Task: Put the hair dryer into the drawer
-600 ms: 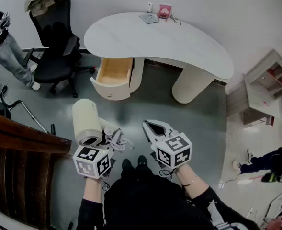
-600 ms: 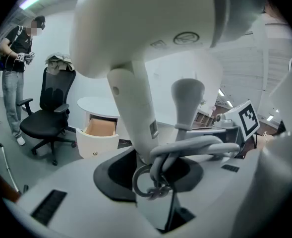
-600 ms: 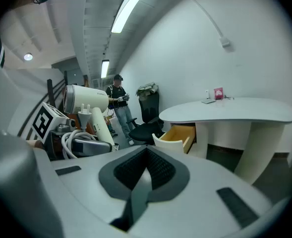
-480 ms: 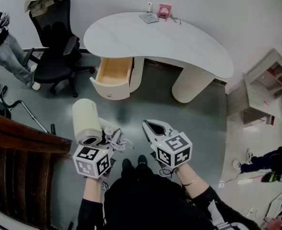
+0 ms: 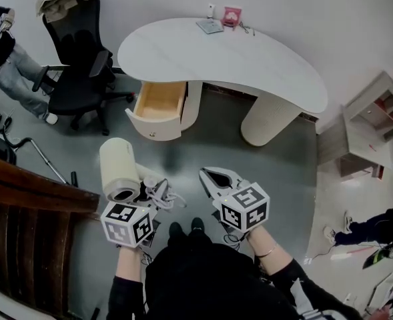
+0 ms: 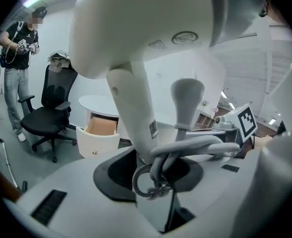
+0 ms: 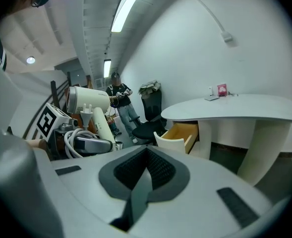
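White curved table (image 5: 263,62), drawer (image 5: 159,100) open, stands on grey floor (image 5: 203,139); pink box (image 5: 230,15), flat pad (image 5: 209,25) at its far edge.

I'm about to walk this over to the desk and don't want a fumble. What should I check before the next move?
1. Hair dryer gripped: ok, the left tongs are closed on its handle.
2. Cord gathered: ok, it is looped up at the handle and none is seen trailing.
3. Drawer open: ok, it is pulled out and shows bare wood inside.
4. Path: ok, the floor up to the drawer shows nothing in the way; the chair stands off to its left.
5. Right tongs free: ok, shut and empty.
6. Dryer fits the drawer: cannot tell.
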Action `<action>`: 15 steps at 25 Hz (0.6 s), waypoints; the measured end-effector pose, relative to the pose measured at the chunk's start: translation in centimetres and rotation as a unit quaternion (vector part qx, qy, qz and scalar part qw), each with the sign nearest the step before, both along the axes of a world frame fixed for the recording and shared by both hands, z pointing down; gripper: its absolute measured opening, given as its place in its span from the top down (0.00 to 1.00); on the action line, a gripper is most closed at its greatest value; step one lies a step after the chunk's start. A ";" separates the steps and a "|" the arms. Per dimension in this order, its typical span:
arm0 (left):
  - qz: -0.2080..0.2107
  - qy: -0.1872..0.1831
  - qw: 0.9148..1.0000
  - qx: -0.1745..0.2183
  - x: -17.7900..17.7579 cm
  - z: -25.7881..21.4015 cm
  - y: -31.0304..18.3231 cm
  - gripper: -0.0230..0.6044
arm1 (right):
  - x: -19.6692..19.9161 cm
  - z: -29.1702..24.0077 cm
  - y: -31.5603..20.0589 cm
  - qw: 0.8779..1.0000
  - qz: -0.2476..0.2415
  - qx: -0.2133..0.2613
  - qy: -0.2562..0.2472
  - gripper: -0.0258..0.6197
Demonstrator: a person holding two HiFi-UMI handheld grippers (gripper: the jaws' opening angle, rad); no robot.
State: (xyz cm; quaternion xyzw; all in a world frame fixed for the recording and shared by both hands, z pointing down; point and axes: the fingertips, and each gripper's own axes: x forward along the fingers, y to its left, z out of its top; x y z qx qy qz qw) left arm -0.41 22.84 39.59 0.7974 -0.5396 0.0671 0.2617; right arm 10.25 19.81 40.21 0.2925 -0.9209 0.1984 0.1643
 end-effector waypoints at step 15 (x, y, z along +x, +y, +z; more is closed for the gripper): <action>-0.023 -0.011 1.000 0.006 0.5 -0.6 -1.6 0.72 | 2.9 0.6 -2.3 1.000 0.002 -0.001 0.005 0.96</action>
